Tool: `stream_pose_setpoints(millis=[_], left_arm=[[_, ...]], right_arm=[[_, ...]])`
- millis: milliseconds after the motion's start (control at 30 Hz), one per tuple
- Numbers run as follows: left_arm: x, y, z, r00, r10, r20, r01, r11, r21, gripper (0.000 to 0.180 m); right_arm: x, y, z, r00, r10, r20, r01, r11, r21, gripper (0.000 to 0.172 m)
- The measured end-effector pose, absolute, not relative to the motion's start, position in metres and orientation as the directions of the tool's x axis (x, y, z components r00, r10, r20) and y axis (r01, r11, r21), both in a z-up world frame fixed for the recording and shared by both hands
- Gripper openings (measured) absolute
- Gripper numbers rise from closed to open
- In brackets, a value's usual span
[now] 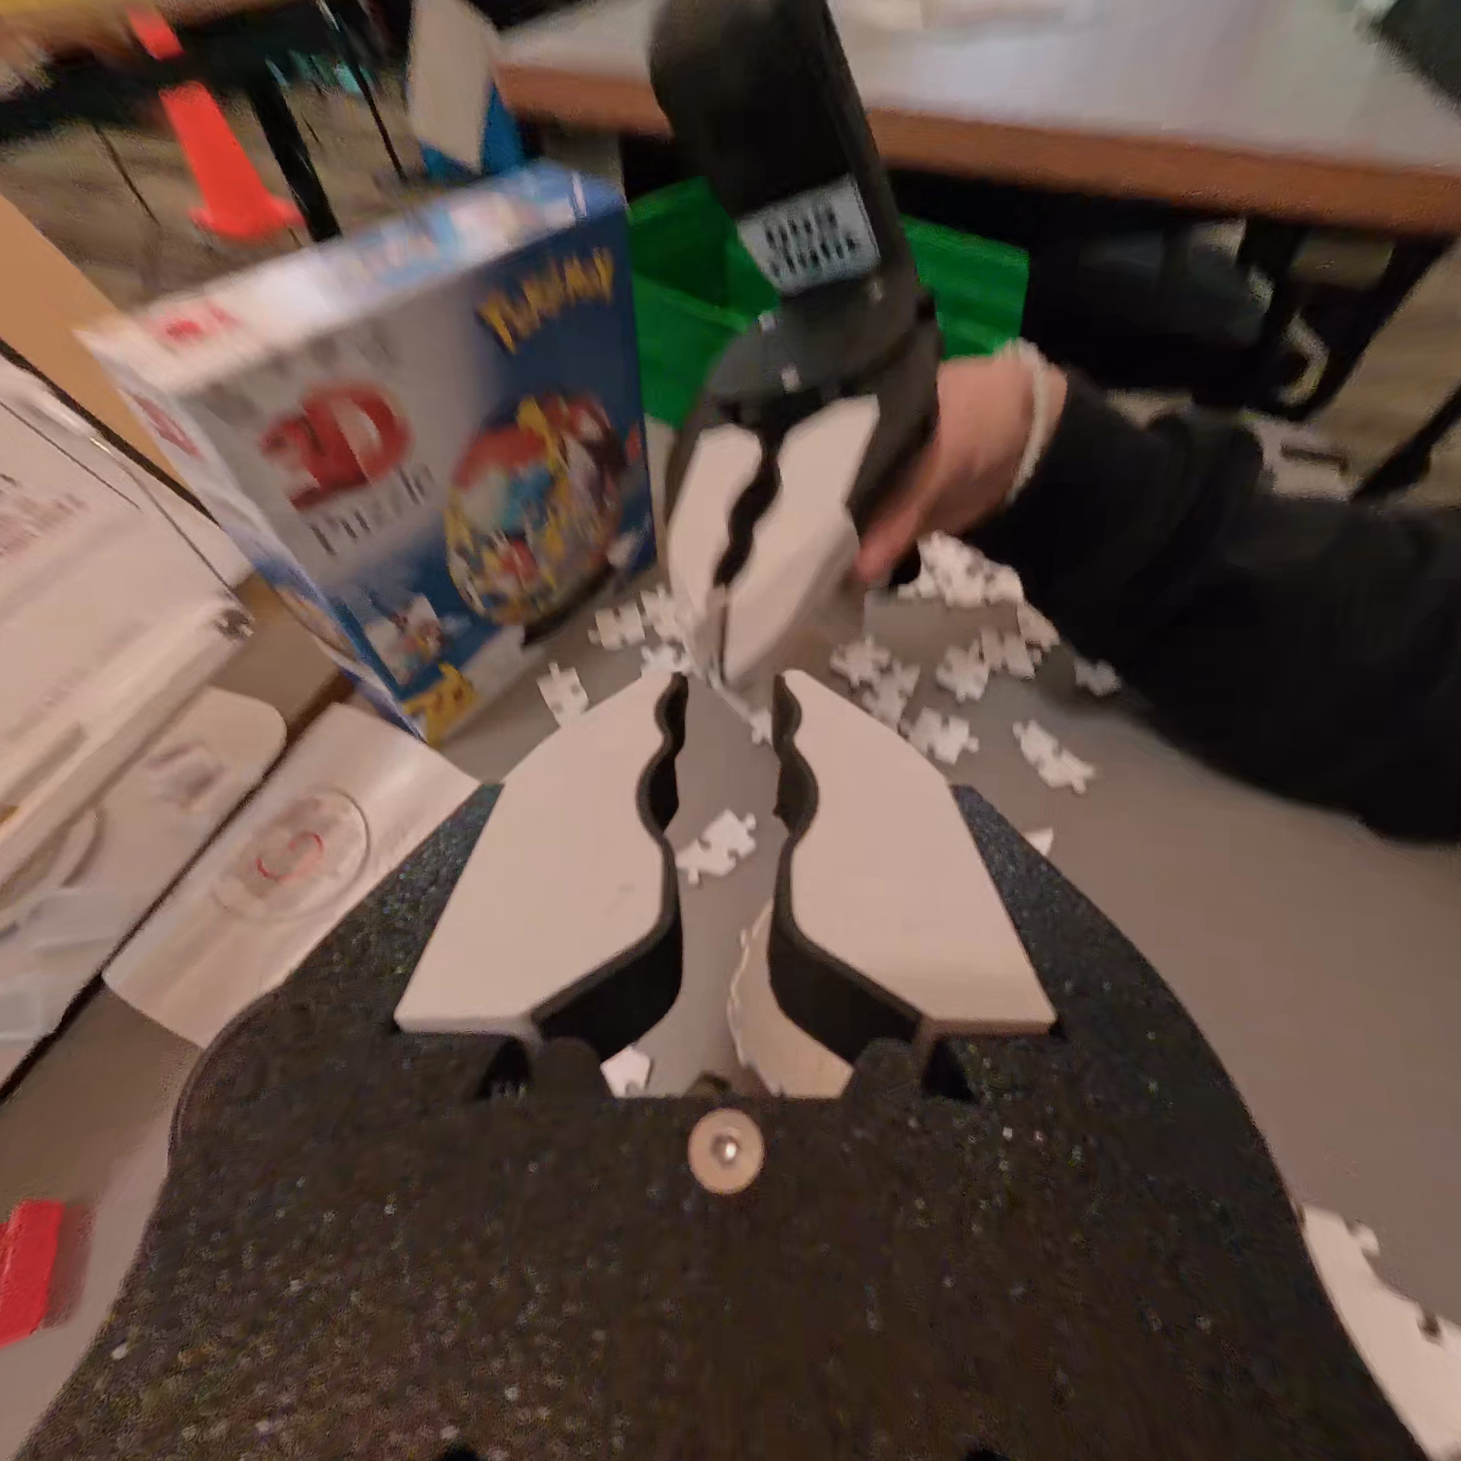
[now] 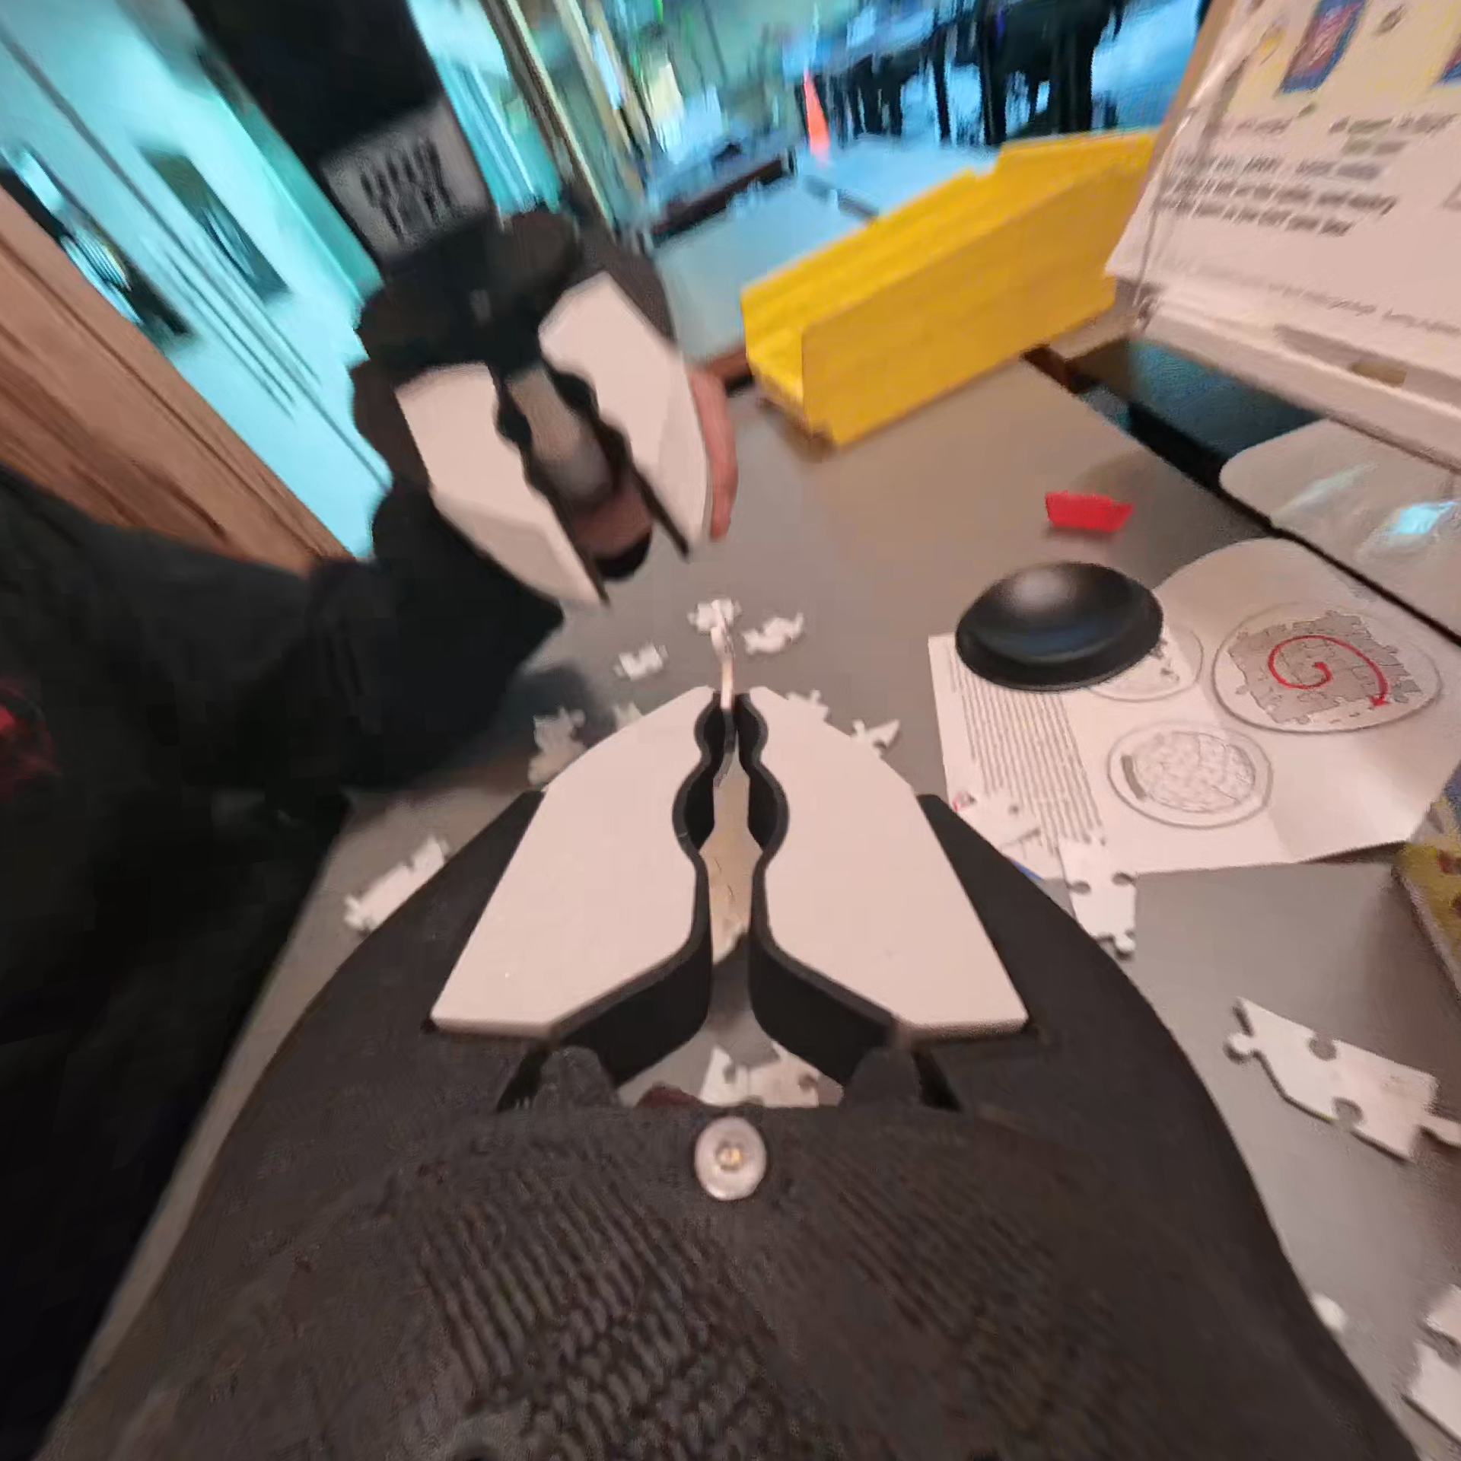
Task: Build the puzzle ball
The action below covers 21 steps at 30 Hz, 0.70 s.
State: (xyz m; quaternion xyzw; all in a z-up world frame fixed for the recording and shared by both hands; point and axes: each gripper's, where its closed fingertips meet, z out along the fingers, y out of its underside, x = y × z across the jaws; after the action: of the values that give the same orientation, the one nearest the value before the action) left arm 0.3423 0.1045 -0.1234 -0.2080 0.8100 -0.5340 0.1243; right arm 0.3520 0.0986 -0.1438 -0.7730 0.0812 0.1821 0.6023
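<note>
The right gripper (image 2: 728, 696) has its pale fingers nearly closed, pinching a thin white jigsaw puzzle piece (image 2: 723, 656) edge-on at the tips; its long axis runs straight ahead out of the tips, above the grey tabletop (image 2: 909, 506) scattered with loose white puzzle pieces (image 1: 949, 680). The left gripper (image 1: 731, 688) stands part-open with nothing between its fingers, just beside the right gripper's tips. Motion blur smears the blue puzzle box (image 1: 443, 451), and the held piece's outline is hard to make out.
</note>
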Motion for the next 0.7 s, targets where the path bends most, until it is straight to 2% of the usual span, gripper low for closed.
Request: stream_pose_setpoints(millis=[67,167,267,400,533,700], left_arm=[[0.342,0.103,-0.111,-0.874,-0.486,0.006,-0.171,0.296,-0.940,0.019],[0.329,0.096,-0.122,-0.907,-0.421,-0.024,-0.155,0.386,-0.909,0.019],[0.327,0.093,-0.137,-0.909,-0.409,-0.078,-0.140,0.478,-0.867,0.000],[0.327,0.092,-0.144,-0.915,-0.399,-0.060,-0.162,0.499,-0.851,0.000],[0.334,0.097,-0.139,-0.901,-0.433,0.026,-0.228,0.423,-0.877,0.000],[0.333,0.101,-0.133,-0.907,-0.420,0.039,-0.220,0.393,-0.893,0.000]], right_arm=[[0.340,0.102,-0.152,0.951,0.106,-0.292,-0.236,-0.363,-0.901,0.002],[0.324,0.108,-0.161,0.970,0.135,-0.203,-0.119,-0.466,-0.877,0.002],[0.317,0.110,-0.166,0.978,0.150,-0.148,-0.050,-0.516,-0.855,0.002],[0.320,0.108,-0.168,0.981,0.139,-0.132,-0.040,-0.523,-0.851,0.002],[0.328,0.106,-0.166,0.977,0.106,-0.187,-0.110,-0.500,-0.859,0.002],[0.327,0.104,-0.167,0.978,0.112,-0.178,-0.098,-0.511,-0.854,0.002]])
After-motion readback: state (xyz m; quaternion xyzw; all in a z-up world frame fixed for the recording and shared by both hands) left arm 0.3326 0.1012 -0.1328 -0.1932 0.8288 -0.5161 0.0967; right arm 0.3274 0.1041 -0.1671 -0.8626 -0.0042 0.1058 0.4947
